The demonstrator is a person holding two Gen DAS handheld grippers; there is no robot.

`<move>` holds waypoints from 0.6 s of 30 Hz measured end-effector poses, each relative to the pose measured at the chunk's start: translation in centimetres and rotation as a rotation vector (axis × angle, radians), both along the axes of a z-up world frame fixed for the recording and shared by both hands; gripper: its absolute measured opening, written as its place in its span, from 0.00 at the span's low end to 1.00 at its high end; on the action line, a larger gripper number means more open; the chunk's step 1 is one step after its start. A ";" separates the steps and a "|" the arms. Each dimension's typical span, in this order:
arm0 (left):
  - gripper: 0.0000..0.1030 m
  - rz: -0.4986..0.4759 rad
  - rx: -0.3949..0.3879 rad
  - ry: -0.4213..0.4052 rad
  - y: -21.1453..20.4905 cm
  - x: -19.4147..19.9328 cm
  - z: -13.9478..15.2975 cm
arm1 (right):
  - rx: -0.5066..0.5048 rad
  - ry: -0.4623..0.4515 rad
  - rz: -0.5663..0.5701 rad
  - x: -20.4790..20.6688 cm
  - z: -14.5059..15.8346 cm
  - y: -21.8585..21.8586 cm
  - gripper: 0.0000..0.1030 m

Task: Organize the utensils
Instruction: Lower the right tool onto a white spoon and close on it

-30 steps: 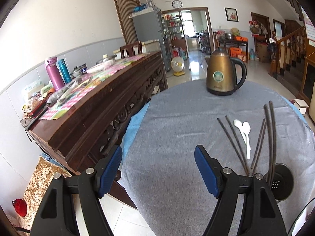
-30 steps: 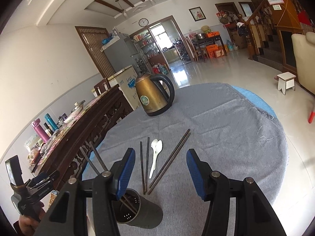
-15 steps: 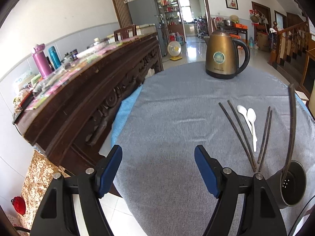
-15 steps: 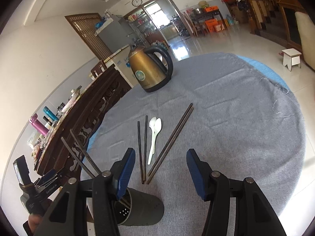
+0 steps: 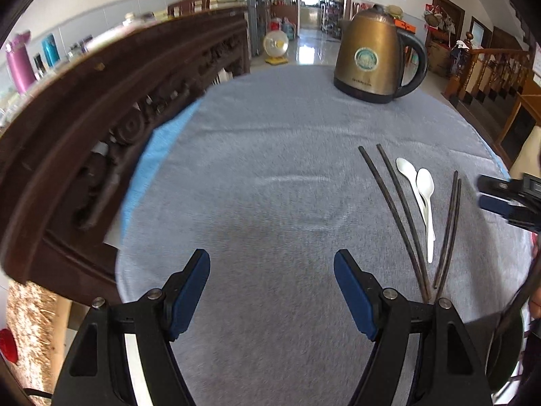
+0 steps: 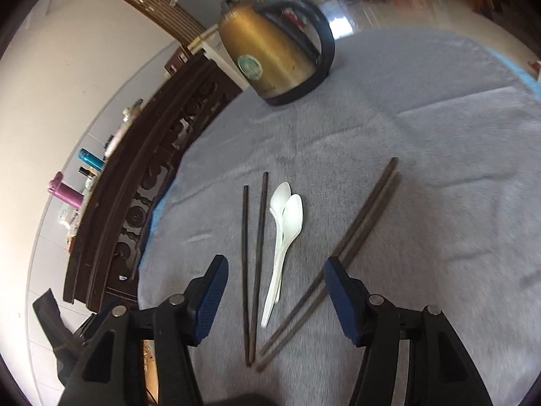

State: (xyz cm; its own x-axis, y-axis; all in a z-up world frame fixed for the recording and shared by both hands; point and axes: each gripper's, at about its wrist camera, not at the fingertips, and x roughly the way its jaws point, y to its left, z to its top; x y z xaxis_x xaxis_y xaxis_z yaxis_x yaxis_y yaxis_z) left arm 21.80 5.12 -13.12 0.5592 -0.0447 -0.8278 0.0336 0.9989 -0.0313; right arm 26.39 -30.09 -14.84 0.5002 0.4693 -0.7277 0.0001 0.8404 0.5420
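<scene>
Two white spoons point(image 6: 285, 233) lie stacked on the grey tablecloth point(image 6: 422, 135), between one pair of dark chopsticks point(image 6: 253, 257) on their left and another pair point(image 6: 351, 243) on their right. My right gripper point(image 6: 275, 296) is open and empty, low over the near ends of these utensils. In the left wrist view the spoons point(image 5: 422, 196) and both chopstick pairs point(image 5: 395, 209) point(image 5: 449, 230) lie to the right of my left gripper point(image 5: 270, 291), which is open and empty over bare cloth. The dark utensil holder point(image 5: 503, 348) sits at the right edge with a chopstick in it.
A gold electric kettle point(image 5: 375, 57) stands at the far side of the table. A carved dark wooden sideboard point(image 5: 101, 108) runs along the left, close to the table edge. The right gripper shows at the right edge of the left wrist view point(image 5: 507, 199).
Both grippers have moved lower and forward over the table. The right gripper has come down over the spoons and chopsticks, and the holder has dropped out of its view. Both stay open.
</scene>
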 end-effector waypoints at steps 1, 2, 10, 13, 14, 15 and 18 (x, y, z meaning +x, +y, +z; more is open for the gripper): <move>0.74 -0.003 -0.016 0.015 0.0 0.6 -0.3 | -0.005 0.016 0.001 1.2 -0.7 0.2 0.61; 0.74 -0.005 -0.028 0.028 0.0 1.2 -0.6 | -0.005 0.028 0.007 2.4 -1.3 0.5 0.61; 0.74 -0.023 -0.047 0.043 -0.8 4.2 -0.9 | 0.001 0.100 0.005 7.9 -5.5 1.6 0.37; 0.74 -0.049 -0.037 0.032 -1.7 5.3 -0.9 | -0.070 0.082 0.029 8.3 -6.0 2.7 0.07; 0.74 -0.058 -0.031 0.023 -2.0 5.8 -0.9 | -0.081 0.076 0.035 8.1 -6.0 2.9 0.05; 0.74 -0.067 -0.029 0.014 -2.4 6.1 -0.8 | -0.092 0.061 0.033 7.9 -5.9 3.0 0.04; 0.74 -0.115 -0.042 -0.007 -3.8 7.4 -0.8 | -0.116 0.002 -0.008 7.2 -4.9 2.3 0.03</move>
State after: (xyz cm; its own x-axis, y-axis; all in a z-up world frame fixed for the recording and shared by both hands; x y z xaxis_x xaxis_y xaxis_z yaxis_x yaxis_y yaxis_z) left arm 29.23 1.35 -13.90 0.5545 -0.1434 -0.8197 0.1481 0.9863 -0.0724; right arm 33.57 -27.81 -19.78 0.5025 0.3775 -0.7778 0.0083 0.8975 0.4410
